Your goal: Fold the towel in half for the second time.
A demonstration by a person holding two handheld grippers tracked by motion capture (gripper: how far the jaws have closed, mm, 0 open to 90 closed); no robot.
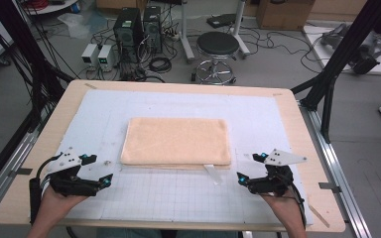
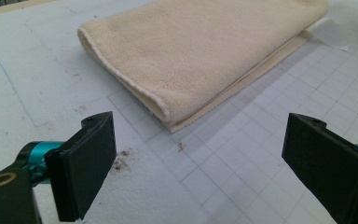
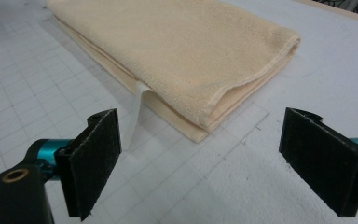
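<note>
You are holding both grippers with fingers spread wide and empty: left gripper (image 1: pixel 98 171) and right gripper (image 1: pixel 250 167) are flanking the near corners of the folded towel (image 1: pixel 176 141), which is lying flat mid-counter (image 1: pixel 297 124).

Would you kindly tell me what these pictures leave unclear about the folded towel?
- Towel: layer count is hidden; high view shows its top.
- White tag: printing too small, right gripper view.
- Far towel end: cut off by the frame's top edge, left gripper view.
</note>
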